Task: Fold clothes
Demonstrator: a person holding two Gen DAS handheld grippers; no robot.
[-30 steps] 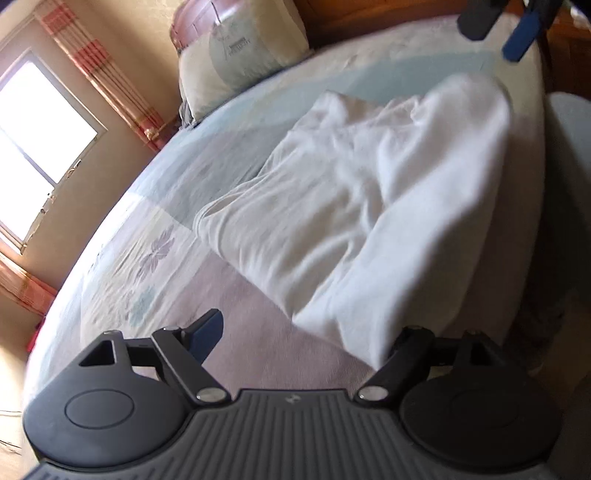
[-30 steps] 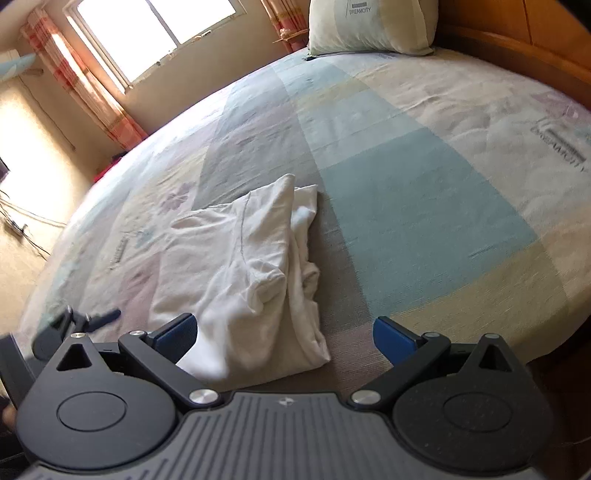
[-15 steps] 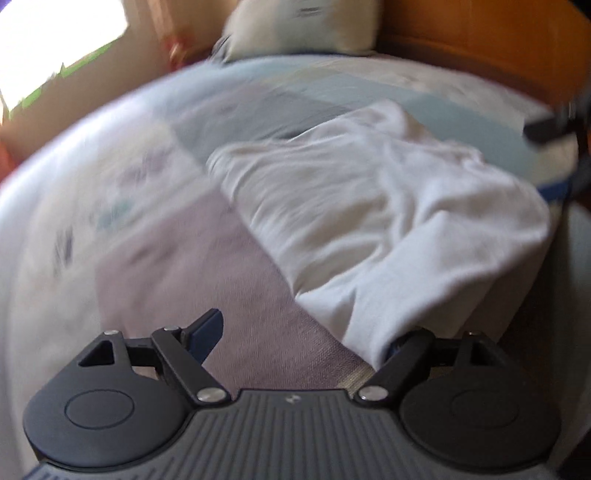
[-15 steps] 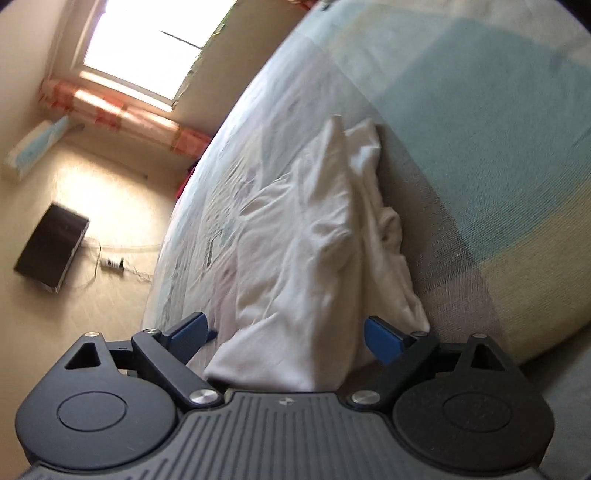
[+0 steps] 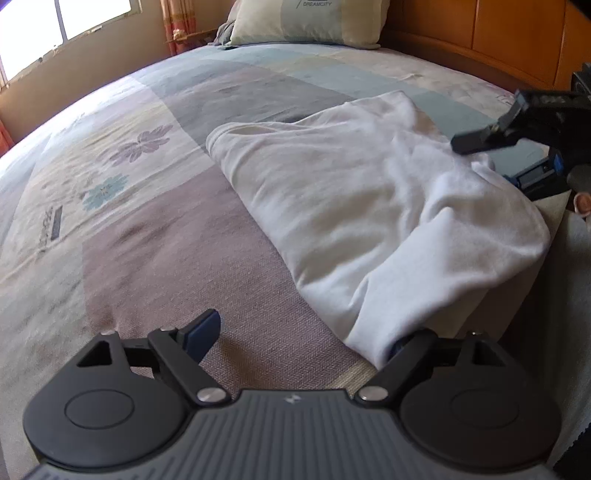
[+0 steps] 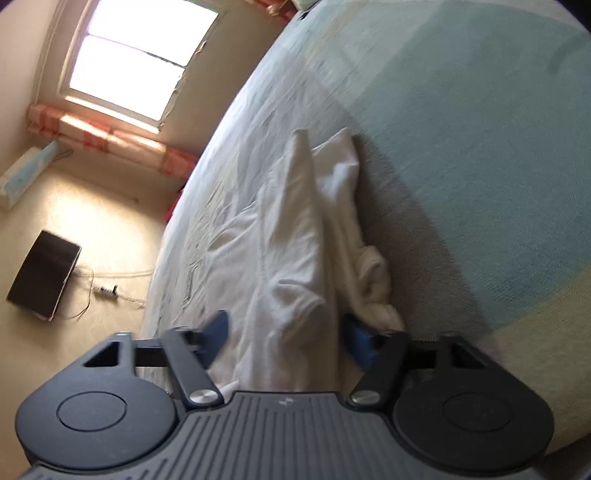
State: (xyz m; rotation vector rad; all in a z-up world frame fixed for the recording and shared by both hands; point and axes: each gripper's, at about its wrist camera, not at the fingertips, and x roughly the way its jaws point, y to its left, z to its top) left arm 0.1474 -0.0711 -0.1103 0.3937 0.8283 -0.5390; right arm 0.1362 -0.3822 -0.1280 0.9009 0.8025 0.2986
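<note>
A crumpled white garment [image 5: 369, 206] lies on the patchwork bedspread [image 5: 147, 240] near the bed's edge. My left gripper [image 5: 301, 338] is open at the garment's near corner; its left finger [image 5: 205, 332] is bare and its right finger is hidden under the cloth. In the right wrist view the garment [image 6: 291, 258] runs lengthwise between the fingers of my right gripper [image 6: 288, 334], which is open and partly narrowed around the fabric. The left wrist view shows the right gripper [image 5: 487, 162] at the garment's far right edge.
A pillow [image 5: 306, 18] leans against the wooden headboard [image 5: 480, 37] at the far end. A window [image 6: 140, 59] with red-striped curtains lies beyond the bed. A black box [image 6: 44, 273] and a power strip [image 6: 105, 290] lie on the floor. A person's fingertip [image 5: 583, 201] shows beside the right gripper.
The right gripper has moved down onto the garment's edge and its jaws have narrowed around the cloth. The left gripper's view has swung level; it stays at the near corner.
</note>
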